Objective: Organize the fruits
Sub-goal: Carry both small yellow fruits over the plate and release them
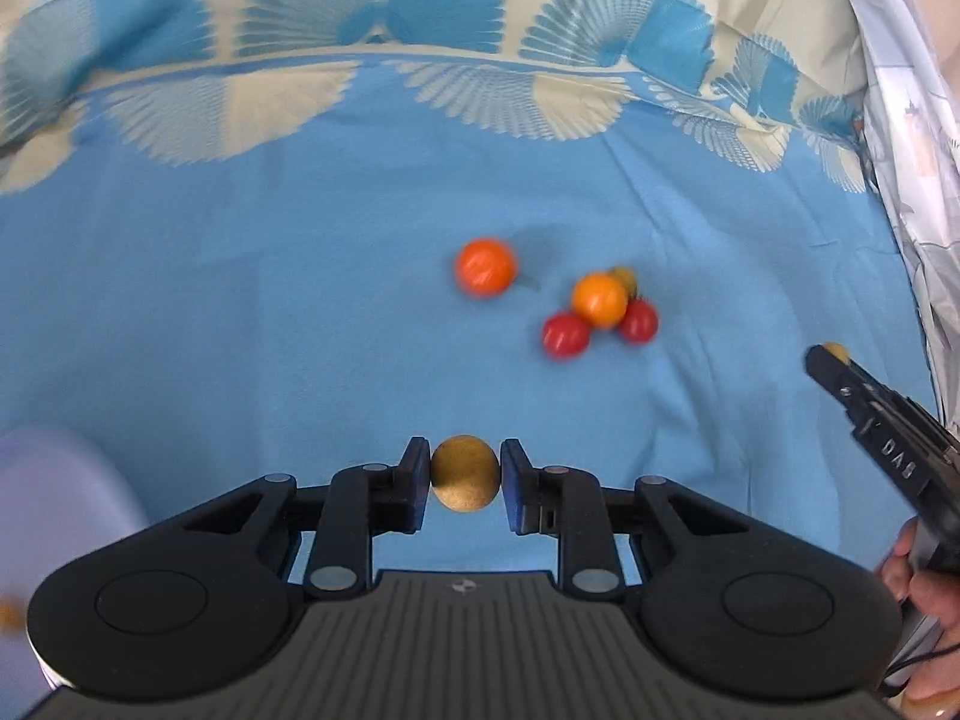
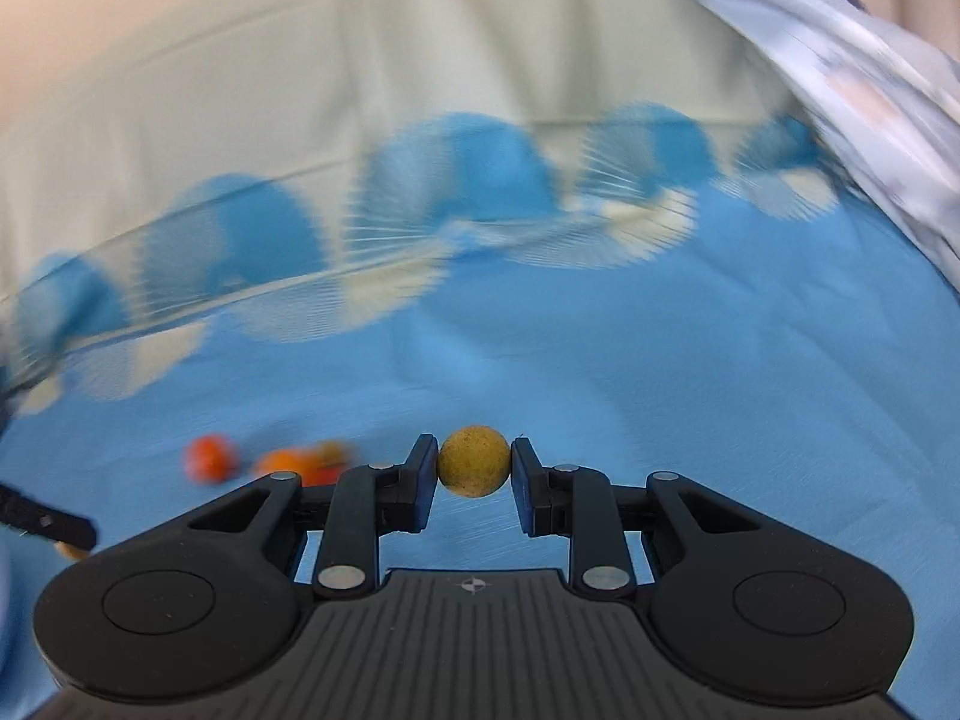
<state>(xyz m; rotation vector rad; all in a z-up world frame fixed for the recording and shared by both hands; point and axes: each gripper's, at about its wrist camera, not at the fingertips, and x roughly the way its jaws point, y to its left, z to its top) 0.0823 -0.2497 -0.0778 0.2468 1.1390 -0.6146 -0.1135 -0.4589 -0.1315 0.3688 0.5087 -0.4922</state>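
Observation:
My left gripper (image 1: 465,474) is shut on a small tan-brown round fruit (image 1: 465,473), held above the blue cloth. Ahead on the cloth lie an orange-red fruit (image 1: 485,267), an orange fruit (image 1: 599,300), two red fruits (image 1: 565,334) (image 1: 638,320) and a brown fruit (image 1: 624,279) half hidden behind the orange one. My right gripper (image 2: 474,462) is shut on a yellow-tan round fruit (image 2: 474,461); in the left wrist view this gripper (image 1: 831,357) enters from the right edge with that fruit (image 1: 836,351) at its tip.
A blue bedsheet (image 1: 240,312) with cream fan patterns covers the surface. A pale lilac container (image 1: 54,492) sits at the lower left of the left wrist view. A light patterned fabric (image 1: 912,120) hangs at the right. A hand (image 1: 918,594) holds the right gripper's handle.

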